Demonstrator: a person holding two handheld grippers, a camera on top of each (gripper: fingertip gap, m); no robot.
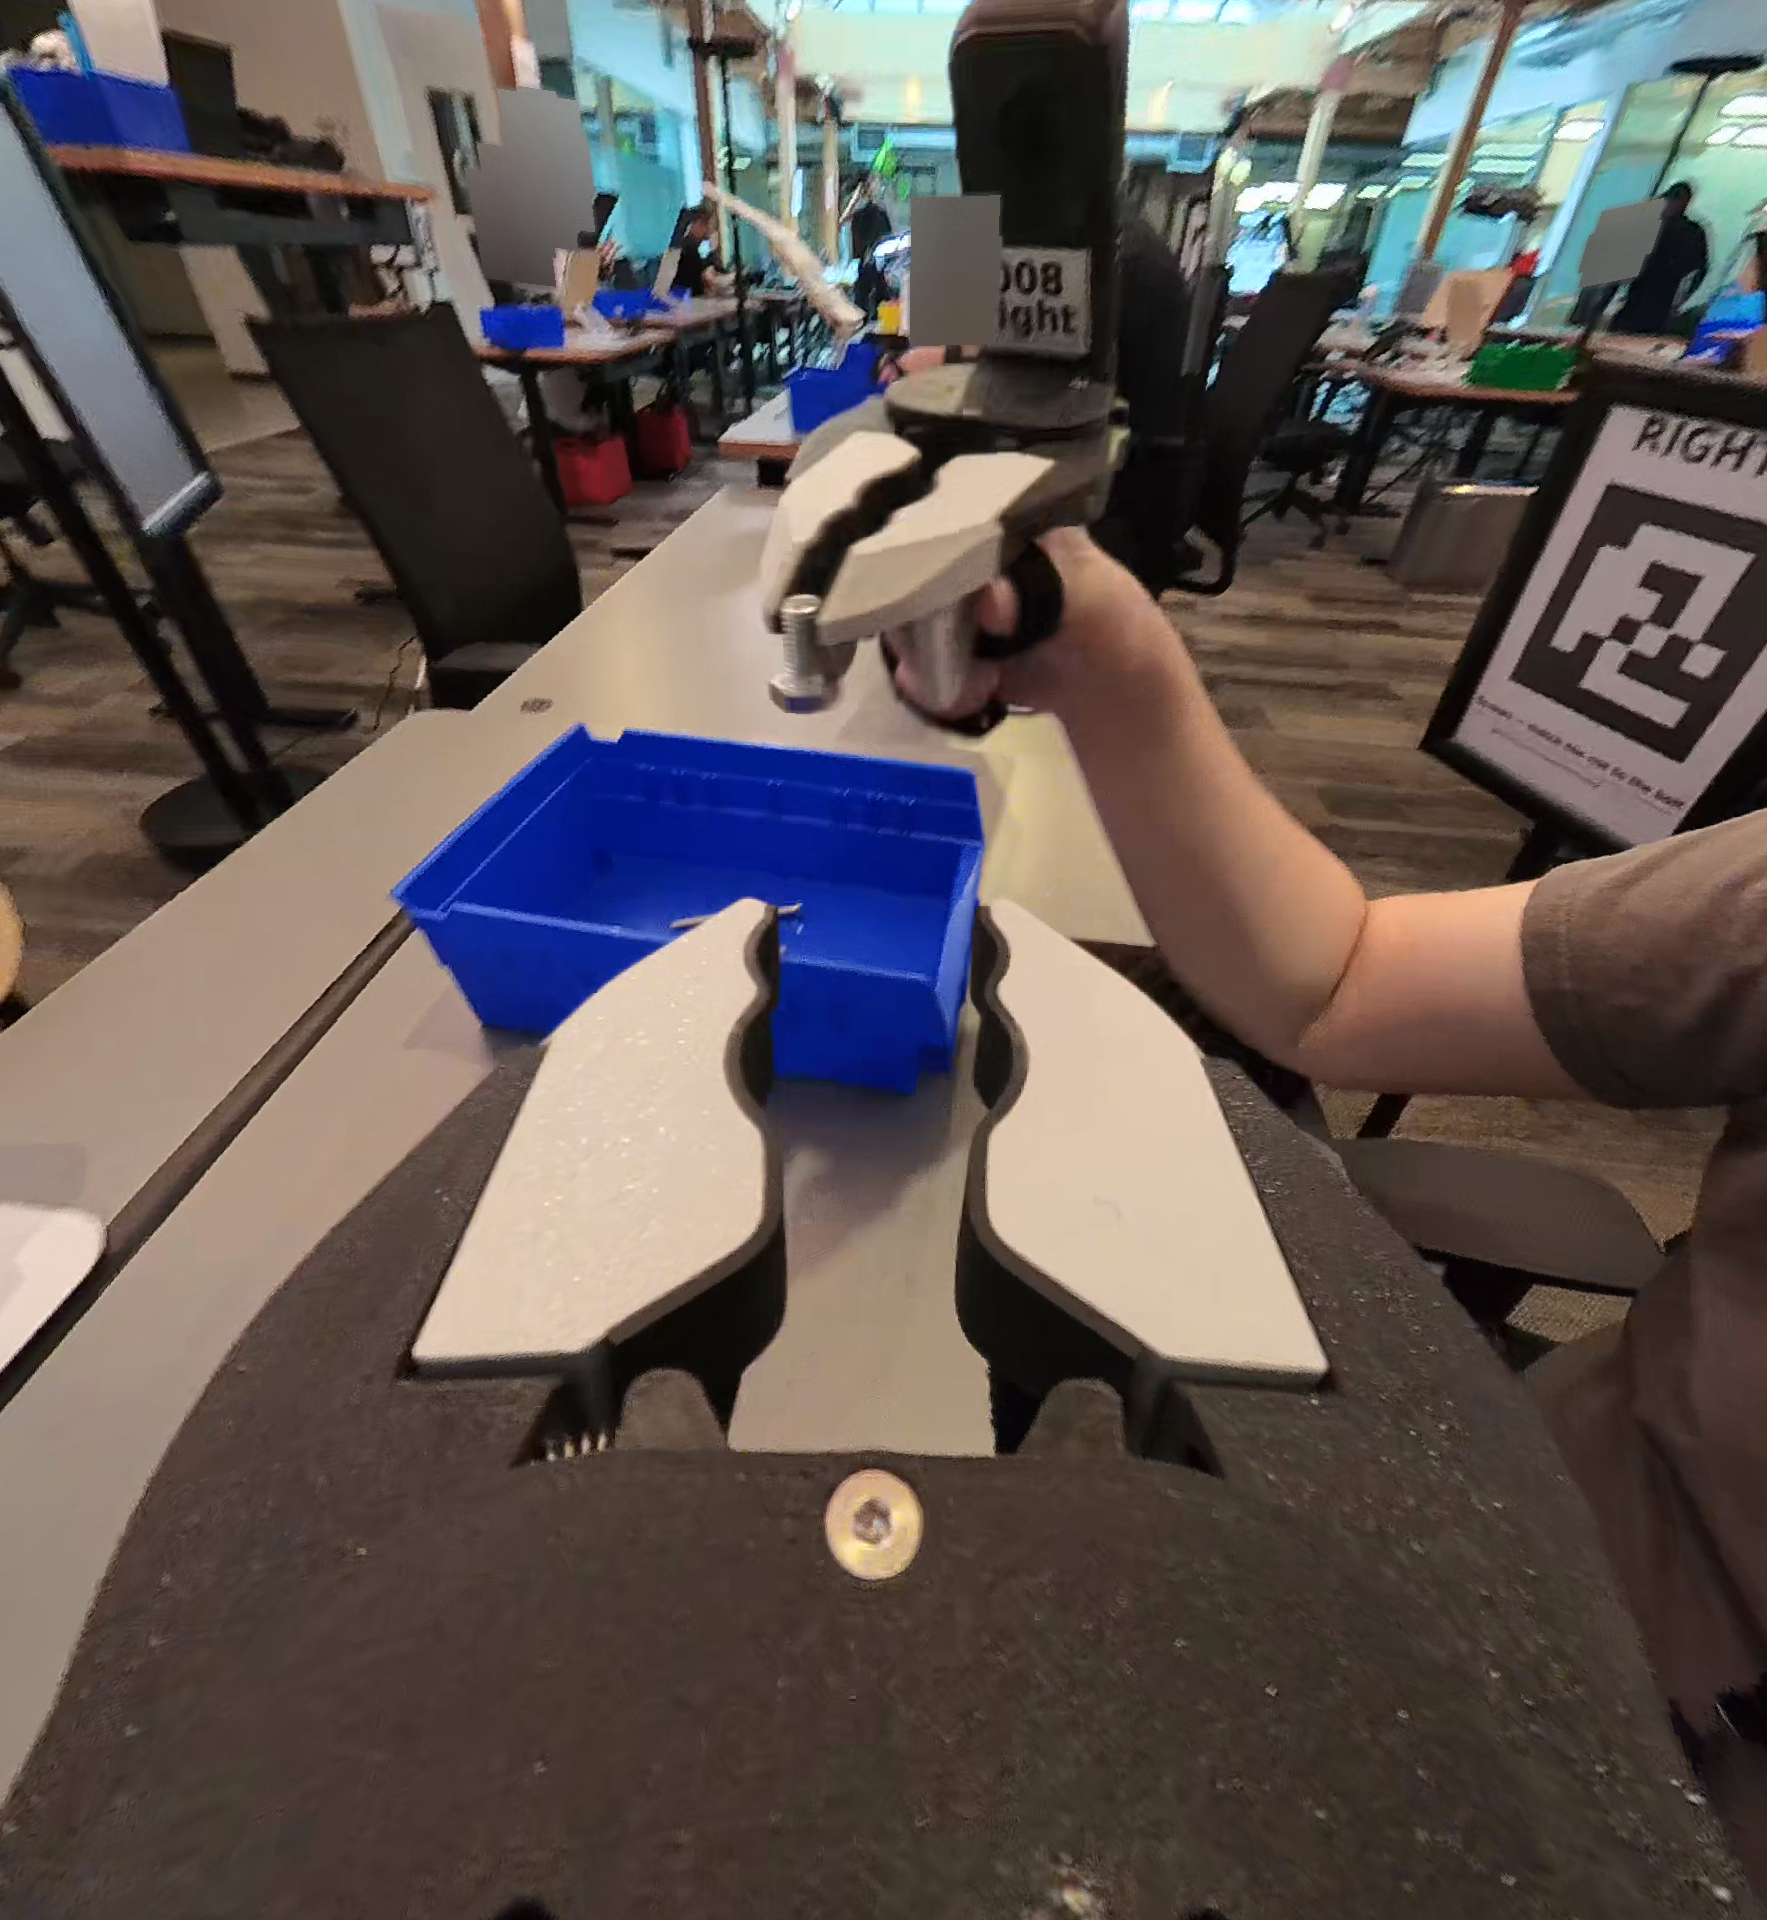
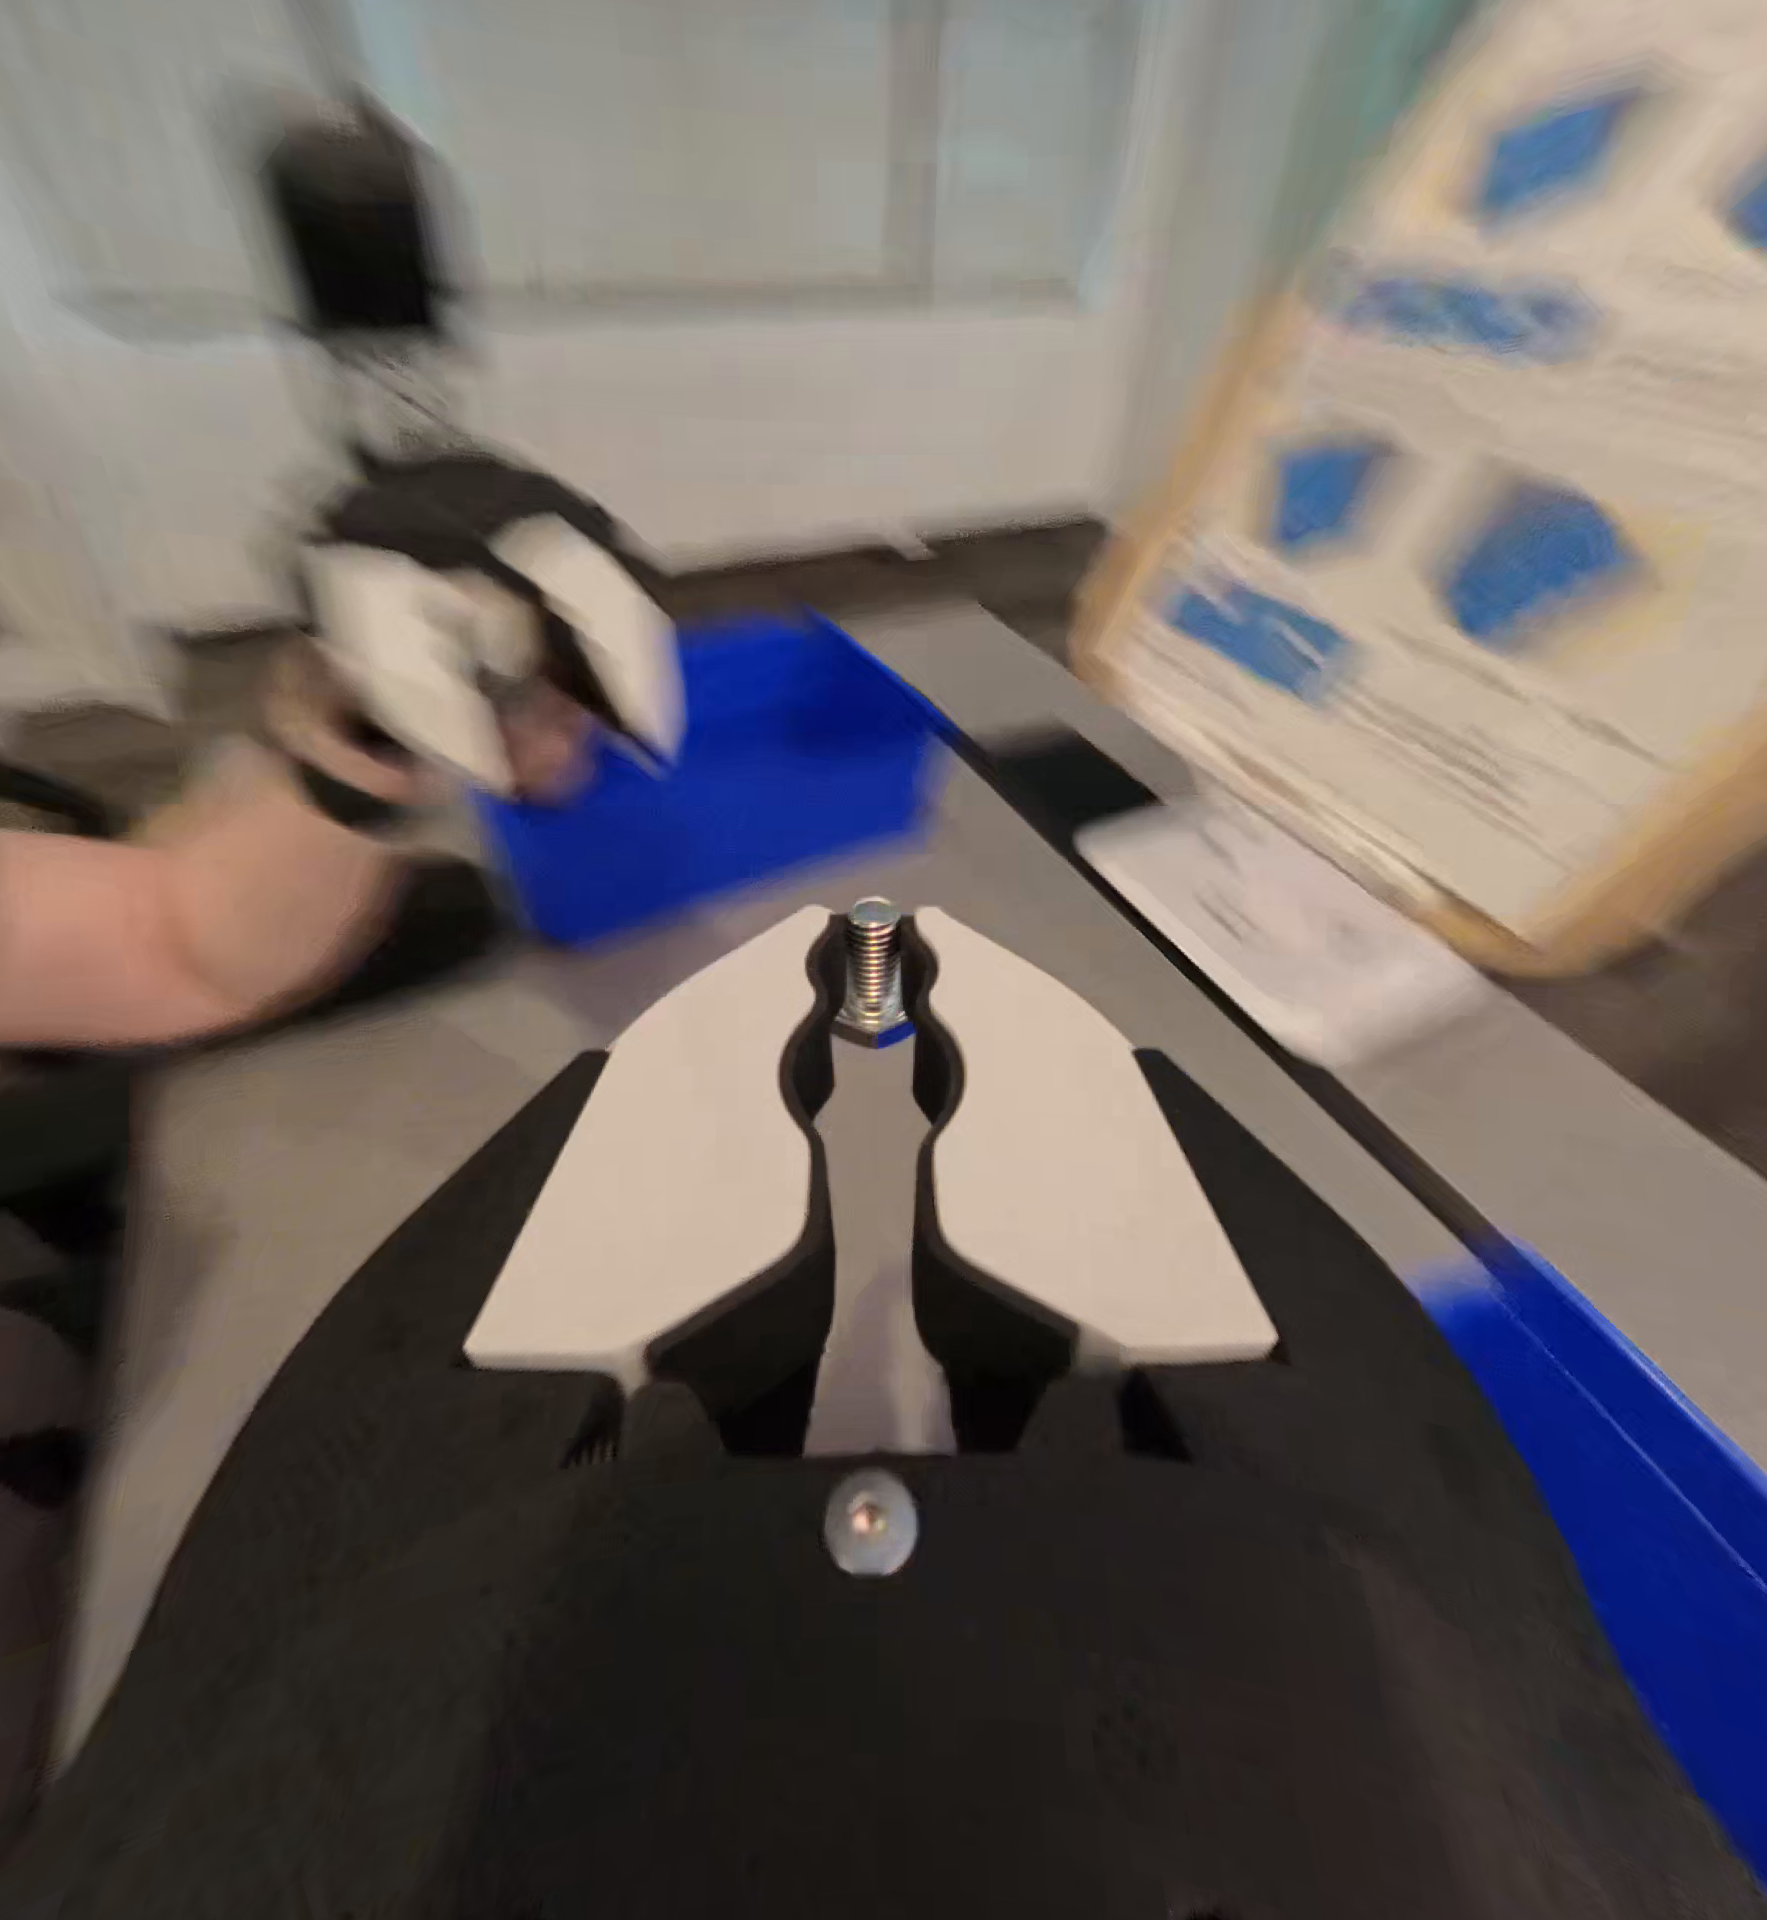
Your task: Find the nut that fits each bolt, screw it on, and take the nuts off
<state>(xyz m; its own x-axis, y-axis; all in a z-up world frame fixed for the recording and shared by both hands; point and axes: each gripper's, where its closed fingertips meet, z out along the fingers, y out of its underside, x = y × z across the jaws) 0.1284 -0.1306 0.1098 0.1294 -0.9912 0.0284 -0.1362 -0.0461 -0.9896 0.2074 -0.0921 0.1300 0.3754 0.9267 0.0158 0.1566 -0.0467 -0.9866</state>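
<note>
My right gripper is shut on a silver hex bolt, gripped on its threaded shank with the head toward the camera. In the left wrist view the same gripper hangs in the air above and beyond the blue bin, with the bolt head down. My left gripper is open and empty, its tips at the bin's near wall. In the blurred right wrist view it hovers over the bin. No nut shows clearly; a small pale sliver lies in the bin.
The bin sits on a long grey table. A framed marker sign stands to the right of the table. A poster board leans beside the table, and the edge of a second blue bin is close by. Office chairs stand behind.
</note>
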